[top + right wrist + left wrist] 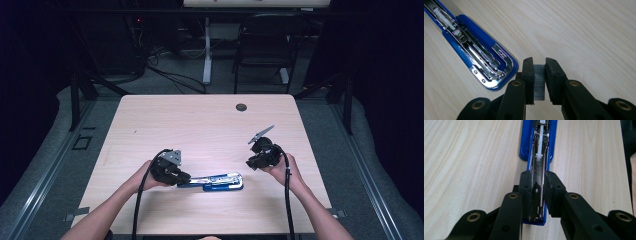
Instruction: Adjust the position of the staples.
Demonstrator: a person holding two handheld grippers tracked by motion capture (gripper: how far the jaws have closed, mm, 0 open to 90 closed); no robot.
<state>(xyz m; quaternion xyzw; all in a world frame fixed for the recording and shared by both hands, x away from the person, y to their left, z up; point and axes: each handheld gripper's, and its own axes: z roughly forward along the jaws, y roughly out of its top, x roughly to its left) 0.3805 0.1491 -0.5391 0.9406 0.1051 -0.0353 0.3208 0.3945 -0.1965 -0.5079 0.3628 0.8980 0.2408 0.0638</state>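
A blue stapler (222, 183) lies opened out on the wooden table (200, 125), near the front edge, with its metal staple channel bared. My left gripper (188, 179) is shut on the stapler's near end; in the left gripper view the pads (525, 192) press on both sides of the stapler (539, 145). My right gripper (251, 163) hovers just right of the stapler's far end. In the right gripper view it (539, 67) is shut on a grey strip of staples (539, 83), beside the rounded end of the stapler (484, 62).
A round cable hole (241, 107) sits in the table's far side. Behind the table stand a black chair (265, 45) and a white desk leg (207, 50), with cables on the floor. Bare tabletop spreads beyond the stapler.
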